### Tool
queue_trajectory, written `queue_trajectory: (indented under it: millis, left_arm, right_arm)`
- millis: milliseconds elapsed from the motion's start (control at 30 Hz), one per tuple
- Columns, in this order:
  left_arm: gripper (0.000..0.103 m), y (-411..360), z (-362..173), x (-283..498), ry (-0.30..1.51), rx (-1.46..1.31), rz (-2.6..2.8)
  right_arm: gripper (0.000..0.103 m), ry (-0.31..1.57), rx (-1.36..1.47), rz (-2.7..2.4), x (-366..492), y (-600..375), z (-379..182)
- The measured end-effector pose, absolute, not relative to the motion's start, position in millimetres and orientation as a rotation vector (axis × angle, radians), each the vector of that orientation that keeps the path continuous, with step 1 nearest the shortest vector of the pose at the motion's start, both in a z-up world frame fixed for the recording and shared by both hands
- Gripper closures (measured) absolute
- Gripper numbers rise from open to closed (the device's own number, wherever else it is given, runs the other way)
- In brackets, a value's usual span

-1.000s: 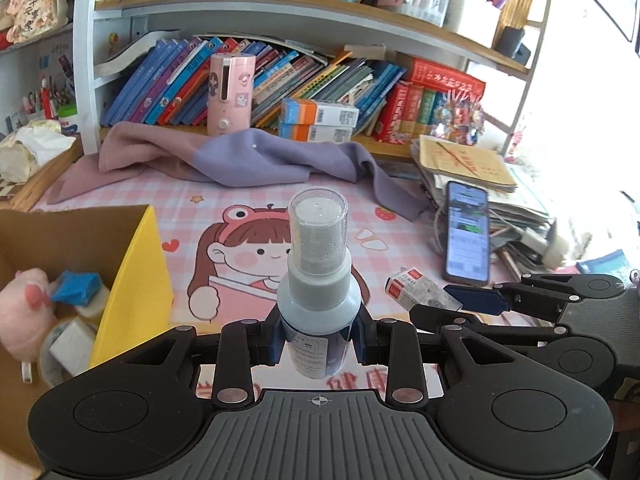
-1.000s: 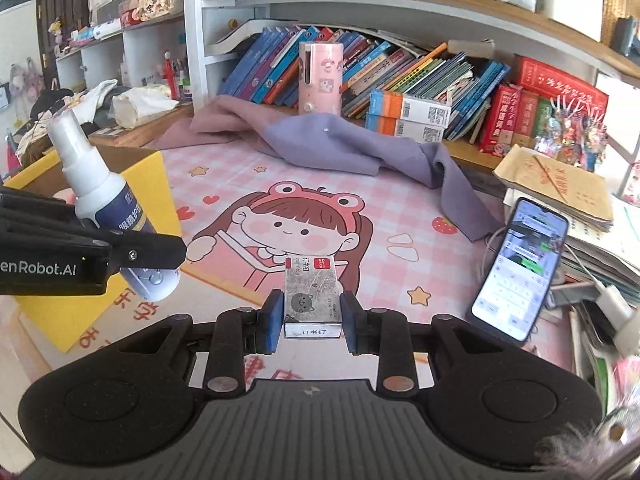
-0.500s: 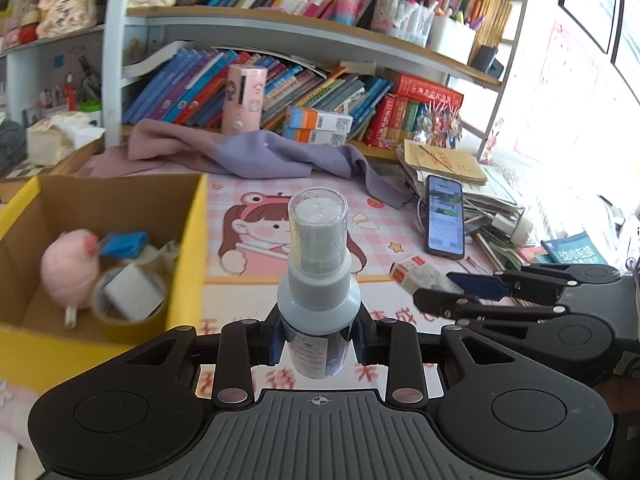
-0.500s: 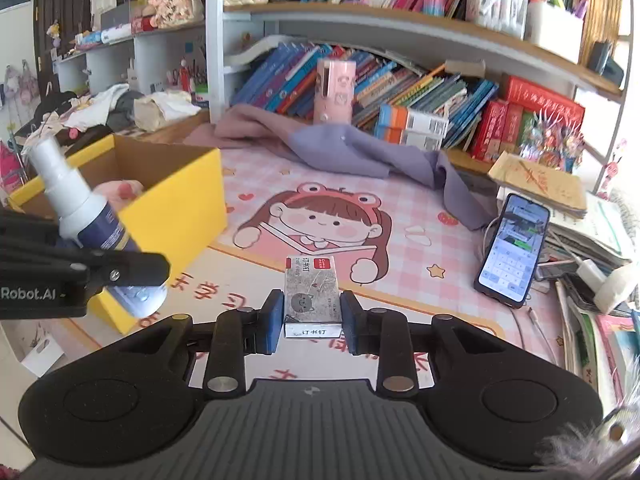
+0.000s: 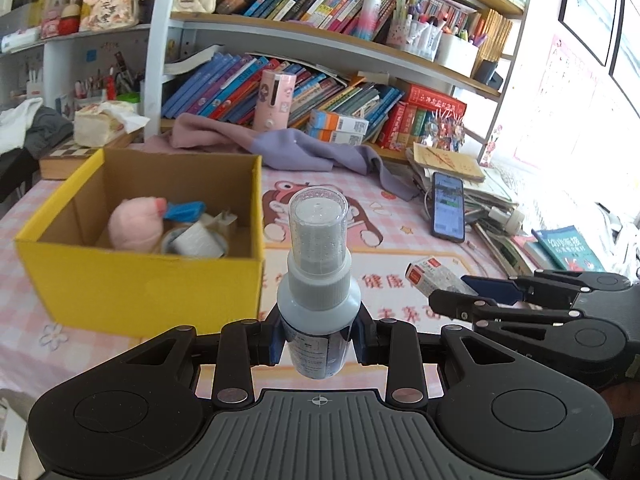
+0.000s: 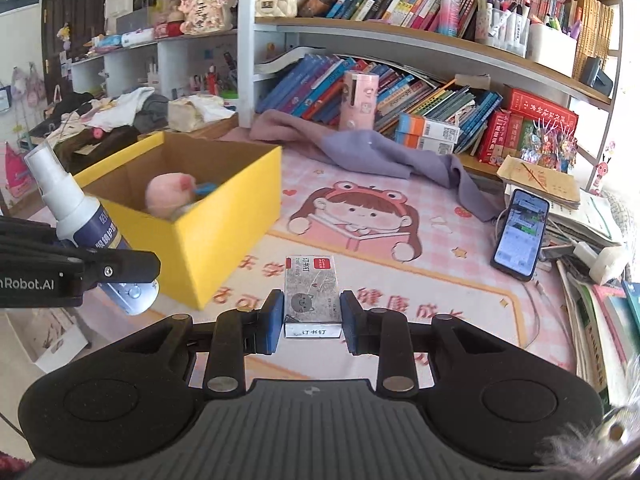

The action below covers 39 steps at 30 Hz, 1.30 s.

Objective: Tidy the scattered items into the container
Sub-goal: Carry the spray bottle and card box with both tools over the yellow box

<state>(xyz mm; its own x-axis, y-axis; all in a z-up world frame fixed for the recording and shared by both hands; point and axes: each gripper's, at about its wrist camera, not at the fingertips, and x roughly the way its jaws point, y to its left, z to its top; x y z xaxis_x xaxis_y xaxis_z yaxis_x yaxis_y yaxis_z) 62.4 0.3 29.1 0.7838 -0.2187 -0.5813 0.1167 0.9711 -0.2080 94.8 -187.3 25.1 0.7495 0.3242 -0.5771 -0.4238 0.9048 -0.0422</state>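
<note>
My left gripper [image 5: 319, 338] is shut on a white spray bottle [image 5: 318, 280] with a clear cap, held upright in the air. The same spray bottle [image 6: 80, 224] shows at the left of the right wrist view. My right gripper [image 6: 311, 320] is shut on a small box of staples [image 6: 311, 294], also seen as the staples box [image 5: 434, 276] to the right of the bottle. The yellow cardboard box [image 5: 160, 280] stands ahead and to the left; the yellow box [image 6: 224, 216] holds a pink plush ball [image 5: 134, 224], a blue item and a tape roll.
A pink cartoon mat [image 6: 360, 216] covers the desk. A purple cloth [image 6: 384, 156] lies at the back under bookshelves. A phone [image 6: 520, 232] and piled books and papers [image 5: 472, 184] sit at the right. A tissue box [image 5: 104, 124] stands behind the yellow box.
Both grippers have drawn back from the shelves with their loads, so the whole yellow box and its contents have come into view at the left. Neither grip has changed.
</note>
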Motion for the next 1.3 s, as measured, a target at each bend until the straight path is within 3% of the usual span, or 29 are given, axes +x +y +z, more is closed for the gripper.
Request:
queue_trajectory:
  millis: [567, 1300]
  left_arm:
    - [0.072, 38, 21, 5, 0.673, -0.161, -0.1]
    - [0.072, 81, 10, -9, 0.706, -0.192, -0.039]
  right_arm:
    - [0.075, 0.625, -0.232, 0.489, 38, -137, 19]
    - [0.075, 0.698, -0.265, 0.602, 28, -88, 6]
